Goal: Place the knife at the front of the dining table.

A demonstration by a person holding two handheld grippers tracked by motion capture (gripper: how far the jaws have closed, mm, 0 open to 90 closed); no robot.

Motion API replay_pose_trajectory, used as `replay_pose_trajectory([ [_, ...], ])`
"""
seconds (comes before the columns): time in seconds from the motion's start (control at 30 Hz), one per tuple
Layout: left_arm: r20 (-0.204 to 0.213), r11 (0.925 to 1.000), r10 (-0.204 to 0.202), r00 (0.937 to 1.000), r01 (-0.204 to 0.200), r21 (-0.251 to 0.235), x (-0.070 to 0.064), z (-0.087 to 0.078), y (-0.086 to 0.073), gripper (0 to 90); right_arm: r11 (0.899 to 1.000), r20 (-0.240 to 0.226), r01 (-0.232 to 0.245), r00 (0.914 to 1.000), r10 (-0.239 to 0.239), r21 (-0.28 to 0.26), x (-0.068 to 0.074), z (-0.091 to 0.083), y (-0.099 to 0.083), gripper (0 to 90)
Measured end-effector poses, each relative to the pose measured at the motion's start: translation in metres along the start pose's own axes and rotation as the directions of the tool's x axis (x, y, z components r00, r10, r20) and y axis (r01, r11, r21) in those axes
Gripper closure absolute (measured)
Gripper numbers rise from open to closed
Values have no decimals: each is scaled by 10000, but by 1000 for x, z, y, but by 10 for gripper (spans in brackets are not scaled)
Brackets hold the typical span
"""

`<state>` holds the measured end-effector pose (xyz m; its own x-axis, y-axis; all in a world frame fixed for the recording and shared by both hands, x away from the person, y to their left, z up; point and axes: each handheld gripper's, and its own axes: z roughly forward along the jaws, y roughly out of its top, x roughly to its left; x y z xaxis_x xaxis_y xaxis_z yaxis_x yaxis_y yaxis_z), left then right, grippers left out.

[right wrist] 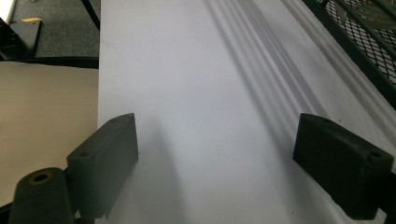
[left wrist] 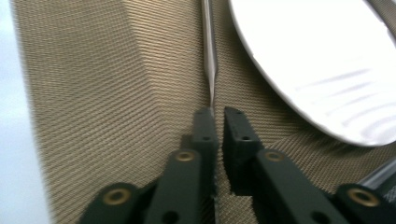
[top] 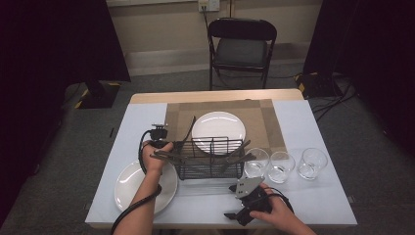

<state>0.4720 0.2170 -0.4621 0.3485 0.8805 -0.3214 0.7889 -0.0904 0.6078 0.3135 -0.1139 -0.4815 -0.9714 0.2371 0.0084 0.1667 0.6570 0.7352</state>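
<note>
black left gripper (left wrist: 218,114) pinched a knife (left wrist: 209,56) on the woven placemat (left wrist: 102,93).
right gripper (right wrist: 215,154) gaped wide, holding nothing, over the table (right wrist: 187,70).

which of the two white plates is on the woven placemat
The far plate, behind the wire basket, lies on the brown placemat. The near plate by the person's left forearm sits off it.
</note>
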Motion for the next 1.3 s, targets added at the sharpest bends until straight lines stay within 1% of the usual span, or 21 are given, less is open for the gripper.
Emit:
replay_pose_trajectory([
  [0.03,-2,9999,74,10000,-74,151,1,-2,0,780,10000,1,1,10000,-1,1,0,0,0,130],
  [0.1,21,9999,77,10000,-77,116,4,-5,-2,722,10000,-1,4,10000,-4,3,0,0,0,130],
  [0.13,-80,9996,180,9998,-178,218,5,-7,-3,696,10000,-4,8,10000,-8,4,0,0,0,130],
  [0.23,-117,9988,410,9991,-407,270,5,-11,-6,597,10000,-3,10,10000,-10,4,0,0,0,129],
  [0.27,-189,9975,642,9978,-636,312,5,-12,-7,582,10000,-3,11,10000,-11,5,0,0,0,129],
  [0.33,-174,9956,852,9962,-844,406,3,-14,-9,556,10000,-5,7,10000,-7,6,0,0,0,129],
  [0.4,-320,9895,1319,9907,-1297,644,0,-16,-10,545,10000,-6,7,10000,-7,7,0,0,0,129],
  [0.43,-453,9893,1343,9899,-1313,640,-1,-16,-11,532,10000,-4,9,10000,-9,4,0,0,0,129],
  [0.57,-363,9851,1550,9872,-1517,805,-4,-18,-14,470,10000,-1,13,10000,-13,5,0,0,0,129],
  [0.6,-495,9836,1665,9848,-1623,792,-6,-17,-14,476,10000,-5,9,10000,-9,9,0,0,0,129],
  [0.73,-661,9737,2119,9751,-2048,1003,-12,-16,-14,471,10000,-4,4,10000,-4,7,0,0,0,129],
  [0.87,-907,9695,2313,9687,-2217,1046,-15,-13,-13,497,10000,-2,9,10000,-9,6,0,0,0,129],
  [0.9,-921,9711,2250,9700,-2154,1033,-16,-13,-12,510,10000,-1,14,10000,-14,7,0,0,0,129],
  [0.93,-864,9733,2165,9725,-2080,972,-17,-12,-12,562,10000,-4,9,10000,-9,6,0,0,0,129],
  [0.97,-827,9723,2203,9719,-2120,985,-17,-12,-12,586,10000,-4,7,10000,-7,8,0,0,0,129],
  [1.0,-967,9698,2313,9681,-2215,1023,-18,-12,-12,615,10000,-4,8,10000,-8,7,0,0,0,129],
  [1.07,-1013,9725,2191,9704,-2088,1031,-18,-11,-11,690,10000,-2,11,10000,-11,7,0,0,0,129],
  [1.1,-1073,9725,2197,9697,-2089,1028,-18,-10,-10,709,10000,-4,11,10000,-11,5,0,0,0,130],
  [1.17,-1100,9766,1959,9744,-1838,1115,-18,-10,-8,723,10000,-4,11,10000,-11,6,0,0,0,129],
  [1.23,-1117,9771,1924,9749,-1798,1133,-18,-9,-7,724,10000,-4,10,10000,-10,4,0,0,0,129],
  [1.3,-1166,9814,1734,9779,-1618,1029,-15,-9,-6,726,10000,-6,9,10000,-9,3,0,0,0,129],
])
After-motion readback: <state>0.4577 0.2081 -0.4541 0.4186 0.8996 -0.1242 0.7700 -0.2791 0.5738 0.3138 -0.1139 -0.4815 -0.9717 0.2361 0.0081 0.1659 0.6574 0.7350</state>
